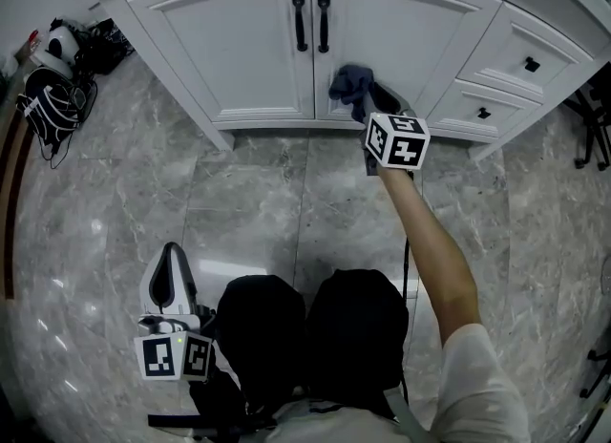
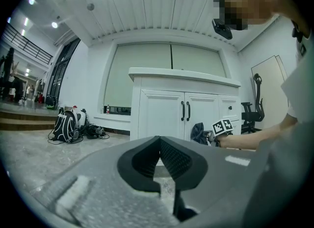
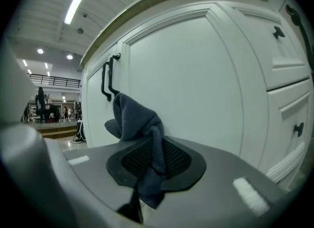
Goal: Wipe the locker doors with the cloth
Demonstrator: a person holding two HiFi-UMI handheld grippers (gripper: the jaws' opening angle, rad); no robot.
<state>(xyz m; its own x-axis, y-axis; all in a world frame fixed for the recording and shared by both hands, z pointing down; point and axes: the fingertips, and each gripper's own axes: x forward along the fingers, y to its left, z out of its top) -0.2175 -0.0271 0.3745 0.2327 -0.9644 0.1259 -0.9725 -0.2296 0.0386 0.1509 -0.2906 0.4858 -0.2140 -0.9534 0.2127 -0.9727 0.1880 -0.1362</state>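
A blue-grey cloth (image 1: pixel 350 82) is bunched against the right-hand door (image 1: pixel 401 21) of the white locker, just below its black handle (image 1: pixel 324 23). My right gripper (image 1: pixel 374 99) is shut on the cloth (image 3: pixel 135 119), which hangs pinched between its pads (image 3: pixel 174 159) close to the door panel (image 3: pixel 196 74). The left door (image 1: pixel 239 40) stands closed beside it. Low at the left, over the floor, my left gripper (image 1: pixel 172 279) is held back, shut, with nothing between its jaws. From the left gripper (image 2: pixel 158 142) view, the locker (image 2: pixel 162 111) and the cloth (image 2: pixel 198 132) lie some way ahead.
Drawers (image 1: pixel 530 64) with black knobs sit right of the doors. A backpack (image 1: pixel 48 102) and bags lie on the marble floor at the far left. An office chair (image 1: pixel 592 116) stands at the right edge. The person's dark knees (image 1: pixel 305 336) fill the lower middle.
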